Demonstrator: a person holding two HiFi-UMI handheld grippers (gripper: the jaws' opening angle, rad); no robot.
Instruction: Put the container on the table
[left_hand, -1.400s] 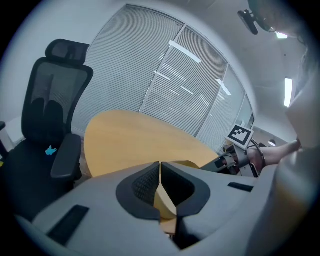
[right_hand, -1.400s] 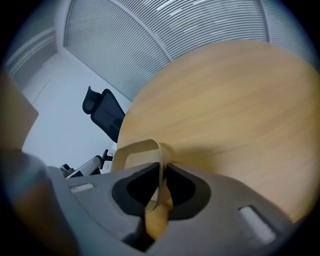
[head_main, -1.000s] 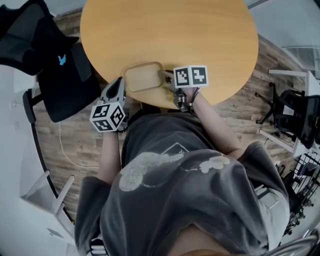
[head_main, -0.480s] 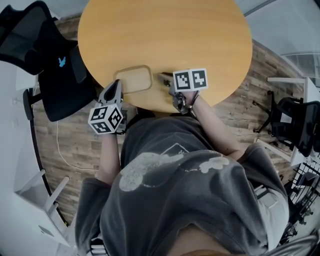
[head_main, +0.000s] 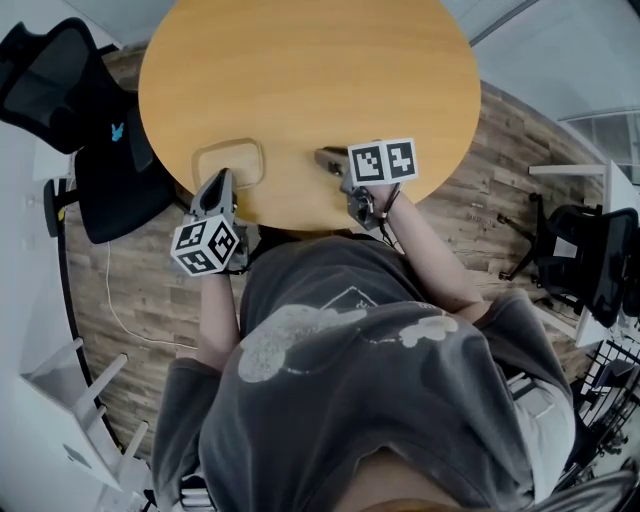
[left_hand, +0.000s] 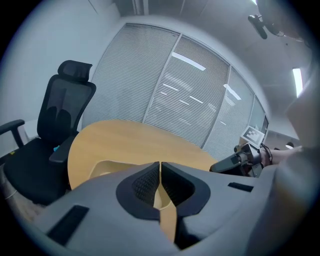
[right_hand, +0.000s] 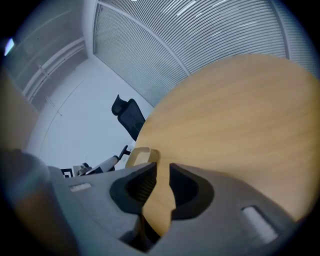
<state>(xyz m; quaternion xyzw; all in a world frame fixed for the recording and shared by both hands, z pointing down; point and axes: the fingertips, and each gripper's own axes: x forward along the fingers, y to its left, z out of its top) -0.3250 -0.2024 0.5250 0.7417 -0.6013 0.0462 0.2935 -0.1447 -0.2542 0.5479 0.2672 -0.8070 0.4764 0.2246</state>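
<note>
A shallow tan container (head_main: 228, 163) rests on the round wooden table (head_main: 310, 80) near its front left edge. In the head view my left gripper (head_main: 216, 184) is at the container's near rim. Its jaws are closed to a thin slit in the left gripper view, where the left gripper (left_hand: 160, 165) has the container (left_hand: 102, 167) running behind the jaws. My right gripper (head_main: 328, 160) hovers over the table to the right of the container, apart from it. In the right gripper view the right gripper (right_hand: 162, 167) stands narrowly open over bare wood, with the container (right_hand: 142, 155) beyond it.
A black office chair (head_main: 90, 130) stands close to the table's left side, and another chair (head_main: 590, 250) is off to the right. White furniture legs (head_main: 90, 390) are at the lower left. Window blinds (left_hand: 170, 100) line the far wall.
The container has slid left across the table along with my left gripper. The right gripper, which was at the container's right rim one second ago, now stands apart from it.
</note>
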